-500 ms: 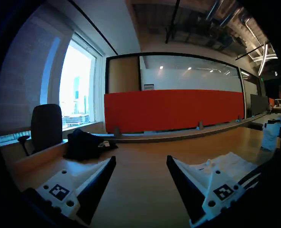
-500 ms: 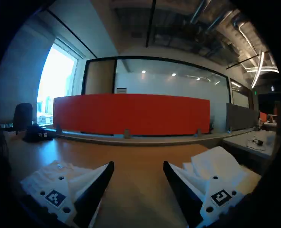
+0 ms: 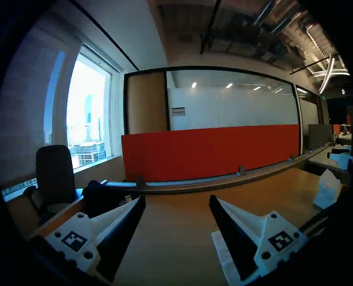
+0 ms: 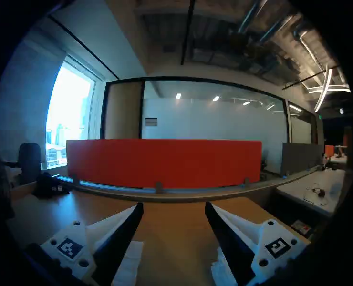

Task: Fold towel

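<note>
White towel (image 3: pixel 223 260) on a wooden desk (image 3: pixel 176 257), low in frame
Left gripper view: left gripper (image 3: pixel 176 224) fingers spread, empty; towel at lower right beneath one finger; right gripper view: right gripper (image 4: pixel 173 226) likewise spread; towel (image 4: pixel 129 262) at bottom centre; red divider (image 4: pixel 164 162) mid-frame.

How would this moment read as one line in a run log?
left gripper: open, empty | right gripper: open, empty | towel: white, on wooden desk beneath right gripper, not gripped

Red partition (image 4: pixel 162 162), white towel (image 4: pixel 131 262), brown desk (image 4: pixel 176 233)
</note>
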`<action>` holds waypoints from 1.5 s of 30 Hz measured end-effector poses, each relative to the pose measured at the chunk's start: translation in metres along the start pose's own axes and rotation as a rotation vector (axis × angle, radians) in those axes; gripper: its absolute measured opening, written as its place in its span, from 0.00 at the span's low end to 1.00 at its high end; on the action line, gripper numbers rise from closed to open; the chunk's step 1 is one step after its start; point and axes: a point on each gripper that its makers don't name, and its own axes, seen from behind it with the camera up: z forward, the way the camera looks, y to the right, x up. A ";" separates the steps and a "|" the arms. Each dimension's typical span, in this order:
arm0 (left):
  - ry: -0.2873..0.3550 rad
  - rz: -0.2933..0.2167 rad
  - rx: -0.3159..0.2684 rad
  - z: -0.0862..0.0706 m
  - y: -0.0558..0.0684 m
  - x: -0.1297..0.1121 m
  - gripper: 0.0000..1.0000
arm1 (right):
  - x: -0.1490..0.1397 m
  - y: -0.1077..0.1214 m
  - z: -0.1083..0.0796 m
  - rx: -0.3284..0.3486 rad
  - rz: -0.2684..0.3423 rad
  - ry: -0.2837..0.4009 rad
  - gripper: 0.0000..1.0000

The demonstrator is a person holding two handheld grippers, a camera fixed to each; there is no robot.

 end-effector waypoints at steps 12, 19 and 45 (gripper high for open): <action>-0.050 0.007 -0.052 0.006 0.017 0.033 0.99 | 0.038 -0.006 0.002 0.037 -0.012 -0.028 1.00; -0.111 0.042 -0.116 0.004 0.029 0.026 0.99 | 0.036 -0.026 -0.001 0.116 -0.046 -0.086 1.00; -0.316 0.173 -0.359 -0.018 0.070 -0.019 0.99 | -0.008 -0.070 -0.034 0.425 -0.219 -0.329 1.00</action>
